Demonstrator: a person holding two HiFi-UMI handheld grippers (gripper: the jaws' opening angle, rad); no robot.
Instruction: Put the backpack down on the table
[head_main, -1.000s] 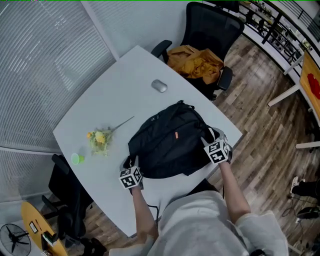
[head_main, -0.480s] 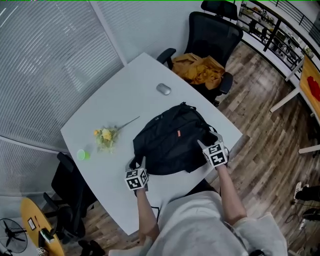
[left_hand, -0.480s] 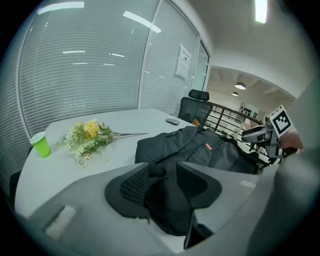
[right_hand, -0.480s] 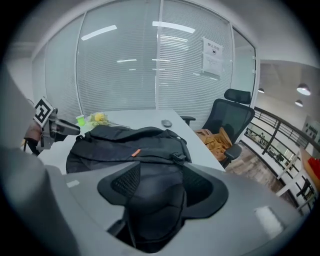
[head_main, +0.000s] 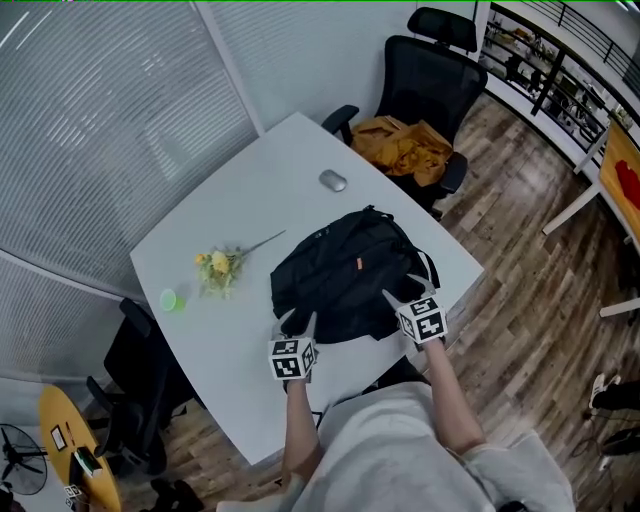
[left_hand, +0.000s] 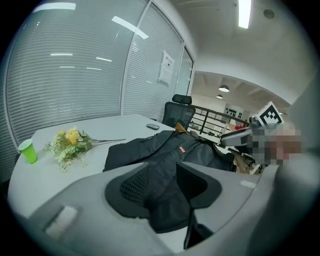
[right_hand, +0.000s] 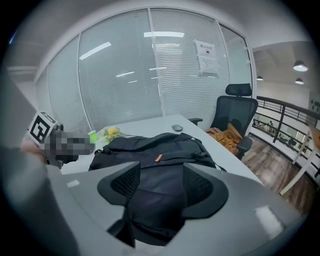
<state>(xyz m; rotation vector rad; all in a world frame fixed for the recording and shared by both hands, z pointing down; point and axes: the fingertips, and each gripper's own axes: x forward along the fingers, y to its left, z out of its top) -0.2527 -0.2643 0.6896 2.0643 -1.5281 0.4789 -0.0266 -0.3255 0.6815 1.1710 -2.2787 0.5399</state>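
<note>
The black backpack (head_main: 345, 275) lies flat on the white table (head_main: 250, 190), near its front edge, with a small orange tag on top. My left gripper (head_main: 299, 325) hovers just off the backpack's near left corner, jaws spread and holding nothing. My right gripper (head_main: 396, 299) hangs at the near right corner, also open and empty. In the left gripper view the backpack (left_hand: 165, 147) shows beyond the open jaws of the left gripper (left_hand: 162, 187). The right gripper view shows the backpack (right_hand: 150, 145) the same way, beyond the right gripper (right_hand: 160, 187).
A bunch of yellow flowers (head_main: 220, 268) and a green cup (head_main: 168, 299) lie on the table's left part. A grey mouse (head_main: 333, 181) sits behind the backpack. A black office chair (head_main: 430, 90) with an orange cloth (head_main: 405, 148) stands at the far corner. Another chair (head_main: 140, 370) is at the left.
Both grippers have drawn back from the backpack's sides toward the person and risen a little. The backpack stays lying on the table.
</note>
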